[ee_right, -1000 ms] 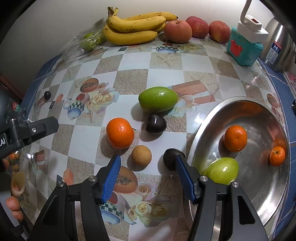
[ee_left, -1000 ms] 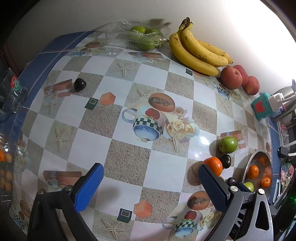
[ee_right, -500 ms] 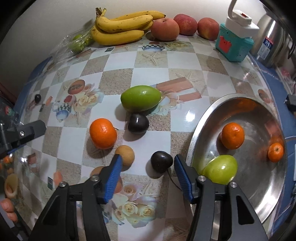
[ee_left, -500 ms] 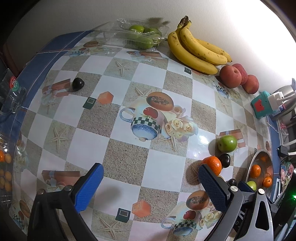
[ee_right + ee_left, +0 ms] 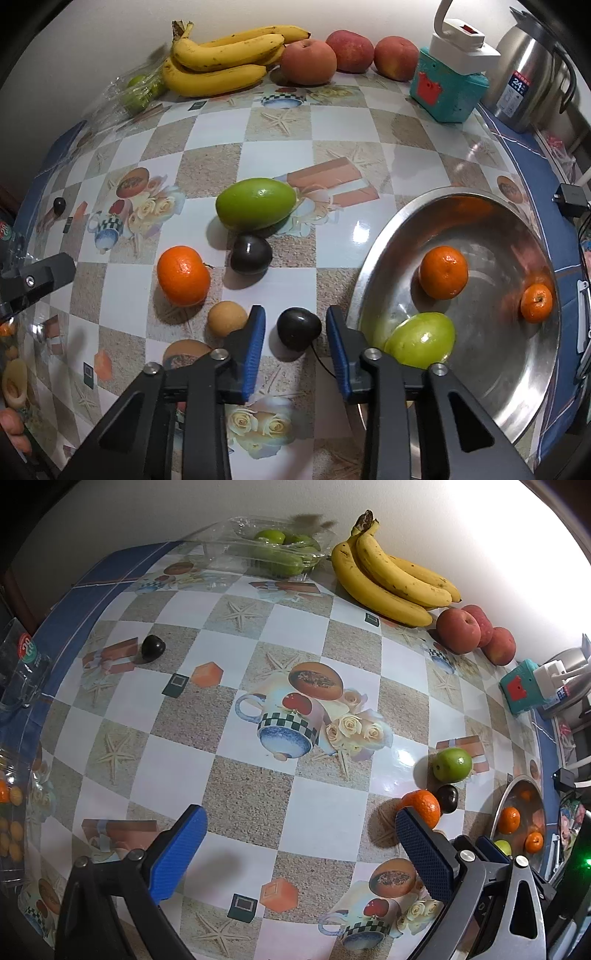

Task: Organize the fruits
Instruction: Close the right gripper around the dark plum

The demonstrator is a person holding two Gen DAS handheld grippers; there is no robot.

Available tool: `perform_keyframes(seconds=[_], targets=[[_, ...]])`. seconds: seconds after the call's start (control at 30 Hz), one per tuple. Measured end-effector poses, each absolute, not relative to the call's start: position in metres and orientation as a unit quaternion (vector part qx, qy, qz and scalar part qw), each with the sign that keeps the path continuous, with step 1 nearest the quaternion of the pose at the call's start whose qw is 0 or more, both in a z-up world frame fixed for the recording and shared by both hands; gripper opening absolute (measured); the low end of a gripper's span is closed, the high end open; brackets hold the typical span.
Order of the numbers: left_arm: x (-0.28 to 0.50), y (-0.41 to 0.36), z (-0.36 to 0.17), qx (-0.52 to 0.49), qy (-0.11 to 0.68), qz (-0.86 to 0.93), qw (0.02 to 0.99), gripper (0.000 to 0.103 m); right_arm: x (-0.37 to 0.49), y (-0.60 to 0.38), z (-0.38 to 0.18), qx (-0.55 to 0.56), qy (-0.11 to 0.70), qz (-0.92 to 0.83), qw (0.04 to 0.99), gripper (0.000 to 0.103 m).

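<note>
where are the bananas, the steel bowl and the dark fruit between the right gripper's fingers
bananas (image 5: 221, 62), right wrist view, middle of the bunch
steel bowl (image 5: 373, 266), right wrist view, left rim
dark fruit (image 5: 298, 328), right wrist view, its centre

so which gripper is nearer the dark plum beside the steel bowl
Right. The right gripper straddles that dark plum, jaws closing around it. The left gripper hangs open over bare tablecloth, well away.

So I count three oranges (image 5: 183, 276), three dark plums (image 5: 298, 328), two loose green mangoes (image 5: 255, 203), three red apples (image 5: 308, 62), one banana bunch (image 5: 221, 59), one tan longan (image 5: 226, 318), and one metal bowl (image 5: 517, 387).
</note>
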State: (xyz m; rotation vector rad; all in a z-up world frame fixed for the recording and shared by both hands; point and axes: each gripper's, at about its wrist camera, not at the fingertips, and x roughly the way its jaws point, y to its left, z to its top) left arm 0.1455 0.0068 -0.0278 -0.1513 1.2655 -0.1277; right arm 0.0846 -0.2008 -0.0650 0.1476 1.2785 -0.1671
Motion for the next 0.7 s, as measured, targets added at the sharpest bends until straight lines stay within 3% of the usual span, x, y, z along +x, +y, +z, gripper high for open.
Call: perform_keyframes(seconds=[0.7], targets=[[0.146,0.005,-0.027,-0.07,0.59,-0.059,0.802,0.103,0.093,-0.173,-0.077,-0.032,0.608,-0.095,0.787,0.032]])
